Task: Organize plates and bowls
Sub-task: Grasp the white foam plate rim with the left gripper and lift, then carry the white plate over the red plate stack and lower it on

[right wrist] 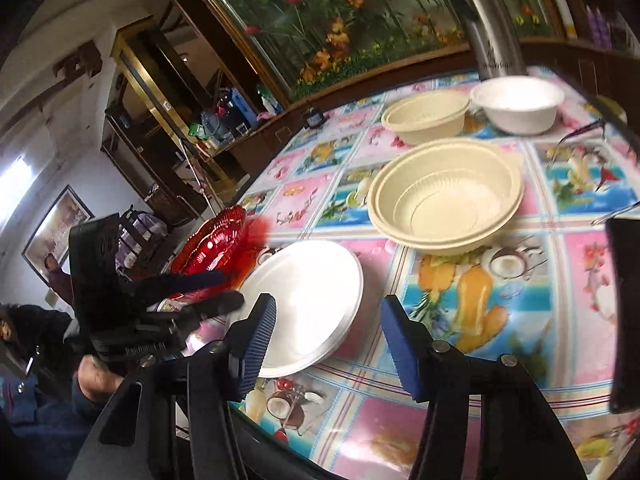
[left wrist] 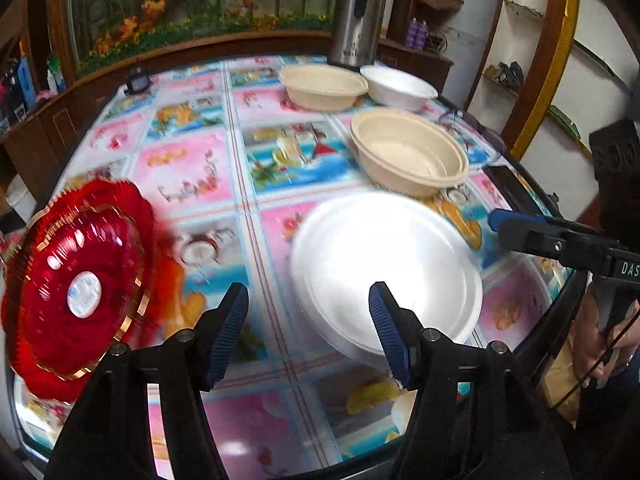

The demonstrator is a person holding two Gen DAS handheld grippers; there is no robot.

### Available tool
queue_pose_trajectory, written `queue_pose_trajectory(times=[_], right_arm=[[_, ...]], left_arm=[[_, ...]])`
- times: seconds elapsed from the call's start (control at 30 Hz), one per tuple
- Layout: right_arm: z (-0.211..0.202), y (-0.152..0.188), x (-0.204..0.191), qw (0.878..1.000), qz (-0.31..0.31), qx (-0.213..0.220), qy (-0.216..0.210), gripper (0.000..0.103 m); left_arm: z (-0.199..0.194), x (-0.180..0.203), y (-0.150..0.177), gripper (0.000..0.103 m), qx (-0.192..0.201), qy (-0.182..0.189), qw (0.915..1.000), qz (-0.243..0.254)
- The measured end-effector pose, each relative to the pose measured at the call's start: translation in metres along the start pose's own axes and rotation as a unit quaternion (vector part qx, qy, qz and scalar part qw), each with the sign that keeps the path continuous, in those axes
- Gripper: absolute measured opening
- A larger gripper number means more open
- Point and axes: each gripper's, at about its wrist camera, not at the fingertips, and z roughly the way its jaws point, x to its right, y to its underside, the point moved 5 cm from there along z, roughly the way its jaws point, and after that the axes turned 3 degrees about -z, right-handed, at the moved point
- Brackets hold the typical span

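1. Plates and bowls are spread over a table (left wrist: 224, 216) covered with a bright fruit-and-flower cloth.
2. White foam plate (left wrist: 384, 264) lies near the table's front edge, just ahead of both grippers.
3. Red scalloped plate (left wrist: 80, 280) with a gold rim and a white sticker at its centre sits at the left front edge, well apart from the white plate.
4. Beige bowl (left wrist: 408, 156), which looks like two nested, stands just behind the white plate.
5. Farther back, a second beige bowl (left wrist: 322, 86) and a white foam bowl (left wrist: 400, 84) touch side by side, in front of a steel flask (left wrist: 356, 16).
6. Left gripper (left wrist: 308, 334) hangs over the cloth beside the white plate, jaws parted, nothing between them.
7. Right gripper (right wrist: 328, 346) hovers at the white plate's right rim, jaws released, gripping nothing.
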Motion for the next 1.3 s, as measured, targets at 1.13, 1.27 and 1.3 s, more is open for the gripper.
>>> queue_pose_trajectory(times=[1.13,1.27,1.3], right_arm=[[0.049,0.002,-0.006,0.999,0.022,-0.032,0.011,0.009],[0.051,0.001,-0.01,0.999,0.019,-0.032,0.011,0.009],[0.051,0.0,-0.011,0.999,0.018,-0.032,0.012,0.009]], left_arm=[[0.013,0.007,-0.004,0.023,0.044,-0.081,0.9949,0.041],[0.011,0.005,-0.004,0.023,0.047,-0.083,0.9947,0.038],[0.01,0.004,-0.004,0.023,0.048,-0.083,0.9947,0.037]])
